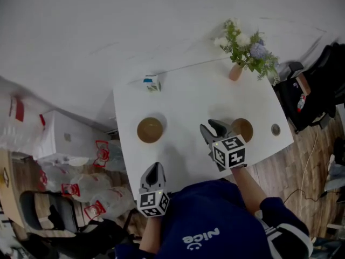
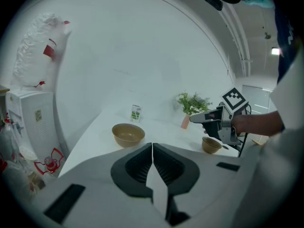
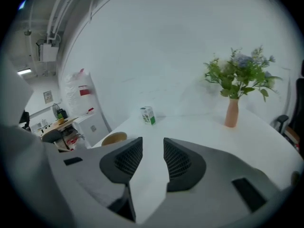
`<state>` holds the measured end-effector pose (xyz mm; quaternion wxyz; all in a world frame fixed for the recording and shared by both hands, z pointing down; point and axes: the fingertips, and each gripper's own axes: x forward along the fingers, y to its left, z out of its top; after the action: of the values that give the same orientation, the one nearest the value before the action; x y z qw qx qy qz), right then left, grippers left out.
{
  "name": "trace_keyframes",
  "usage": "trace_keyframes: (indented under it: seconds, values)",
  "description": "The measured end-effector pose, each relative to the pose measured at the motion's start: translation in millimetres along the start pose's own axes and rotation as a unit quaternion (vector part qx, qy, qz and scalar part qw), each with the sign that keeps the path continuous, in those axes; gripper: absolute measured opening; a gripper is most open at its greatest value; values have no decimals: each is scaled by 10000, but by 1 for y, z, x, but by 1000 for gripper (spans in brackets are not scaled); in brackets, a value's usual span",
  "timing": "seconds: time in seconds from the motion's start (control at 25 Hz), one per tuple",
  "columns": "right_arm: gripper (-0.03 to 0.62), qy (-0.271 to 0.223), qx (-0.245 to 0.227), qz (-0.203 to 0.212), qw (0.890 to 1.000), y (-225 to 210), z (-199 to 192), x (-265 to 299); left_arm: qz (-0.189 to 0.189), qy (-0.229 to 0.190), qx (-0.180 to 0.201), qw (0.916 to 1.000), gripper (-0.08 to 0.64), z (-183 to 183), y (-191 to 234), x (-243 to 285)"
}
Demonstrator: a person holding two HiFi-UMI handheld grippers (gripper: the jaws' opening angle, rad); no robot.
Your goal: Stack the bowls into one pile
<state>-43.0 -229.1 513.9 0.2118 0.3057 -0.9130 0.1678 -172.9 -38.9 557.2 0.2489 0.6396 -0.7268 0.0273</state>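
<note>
Nothing is stacked yet: left bowl [image 1: 150,129] and right bowl [image 1: 242,129] sit well apart, left gripper [image 1: 154,169] closed and empty, right gripper [image 1: 212,128] parted and empty.

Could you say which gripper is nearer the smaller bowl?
Right. The right gripper is beside the smaller bowl; the left gripper is at the near edge of the table.

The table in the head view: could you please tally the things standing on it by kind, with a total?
Bowls: 2
Carton: 1
Vase of flowers: 1
Small round grey item, too small to identify: 1
Total: 5
</note>
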Motion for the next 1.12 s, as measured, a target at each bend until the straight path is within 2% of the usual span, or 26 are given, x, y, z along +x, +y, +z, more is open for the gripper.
trace_keyframes:
  seconds: [0.24, 0.72, 1.12]
  values:
    - [152, 71, -342, 641, 9973, 54, 6, 32, 203, -12, -95, 9997, 23, -4, 15, -14]
    - [149, 517, -590, 1413, 9868, 112, 5, 89, 653, -46, -318, 9973, 23, -14, 31, -40]
    - [141, 948, -592, 1600, 9808, 128, -7, 135, 1051, 63, -456, 9934, 23, -31, 36, -59]
